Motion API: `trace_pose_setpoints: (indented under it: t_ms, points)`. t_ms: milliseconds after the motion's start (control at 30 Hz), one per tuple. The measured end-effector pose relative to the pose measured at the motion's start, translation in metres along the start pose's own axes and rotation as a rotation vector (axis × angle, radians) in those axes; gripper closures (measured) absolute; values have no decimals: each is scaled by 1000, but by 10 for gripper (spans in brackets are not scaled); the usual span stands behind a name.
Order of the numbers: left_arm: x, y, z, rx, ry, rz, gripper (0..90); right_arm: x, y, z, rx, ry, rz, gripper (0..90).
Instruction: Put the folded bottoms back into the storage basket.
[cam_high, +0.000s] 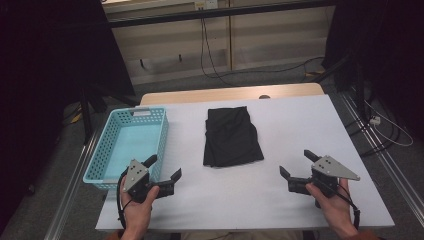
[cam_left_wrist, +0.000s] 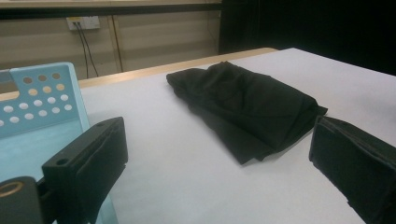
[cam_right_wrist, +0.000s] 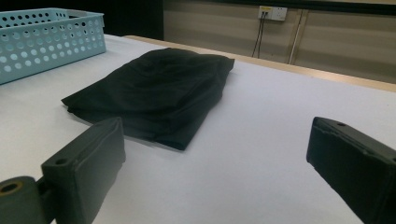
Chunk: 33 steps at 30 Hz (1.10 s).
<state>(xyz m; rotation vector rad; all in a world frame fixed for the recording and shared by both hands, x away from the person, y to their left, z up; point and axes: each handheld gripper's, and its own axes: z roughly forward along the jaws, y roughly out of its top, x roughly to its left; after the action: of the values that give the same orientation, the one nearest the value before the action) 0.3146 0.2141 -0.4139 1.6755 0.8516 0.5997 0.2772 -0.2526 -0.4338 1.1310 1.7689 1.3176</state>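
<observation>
A folded black cloth (cam_high: 230, 137) lies flat in the middle of the white table (cam_high: 280, 200). It also lies ahead of the left gripper's jaws as the black cloth (cam_left_wrist: 247, 105), and ahead of the right gripper's jaws as the black cloth (cam_right_wrist: 156, 93). My left gripper (cam_high: 162, 168) rests near the front left, beside the basket, open with nothing between its jaws. My right gripper (cam_high: 297, 164) sits at the front right, also open and empty. Both point toward the cloth from a short distance away.
A light blue perforated basket (cam_high: 102, 150) stands empty at the table's left edge, close to the left gripper; basket wall (cam_left_wrist: 39, 100), basket (cam_right_wrist: 46, 39). A wooden table edge (cam_high: 230, 94) runs along the back. Cables hang on the wall behind.
</observation>
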Motion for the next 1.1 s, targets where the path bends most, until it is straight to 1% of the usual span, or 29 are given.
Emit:
trace_pose_setpoints:
  t_ms: [133,200,267,400,433,533,633,667,700,767,833,867,900,933,967,1033,1067,1100]
  points:
    - [1,0,0,10,-4,3,44,1,0,1,7,15,-2,37]
    - [0,0,1,11,-4,5,44,2,0,2,27,28,-17,35]
    - [0,0,0,13,-4,8,44,2,0,3,43,43,-21,32]
    - [-1,0,1,22,-4,8,44,4,0,6,55,78,9,32]
    - [-1,0,1,24,-2,12,44,4,0,7,59,86,6,32]
    - [0,0,2,30,-4,7,44,5,1,9,65,97,5,44]
    - [0,-1,2,33,1,3,44,6,1,10,69,97,-1,50]
    - [-1,-1,3,35,-1,0,44,7,1,11,74,104,-5,50]
    - [-1,-1,4,38,-2,7,45,8,1,11,82,112,-12,50]
    - [-1,-1,5,38,-10,2,44,10,1,11,99,138,-30,46]
    - [-2,-1,5,41,-14,9,44,14,1,13,96,126,-67,63]
    - [-3,-1,6,40,-18,7,44,16,1,13,99,137,-68,74]
    - [-4,-1,6,42,-20,5,44,17,1,14,104,158,-55,62]
    - [-5,-1,6,42,-25,9,44,18,0,16,112,179,-35,46]
    - [-5,-1,6,44,-32,22,44,19,0,16,118,192,-30,45]
    - [-6,-1,6,46,-43,26,44,21,1,17,125,204,-46,50]
    - [-7,-1,6,47,-49,18,44,22,2,19,126,208,-52,55]
    - [-7,-1,6,47,-53,21,44,23,3,20,138,211,-53,68]
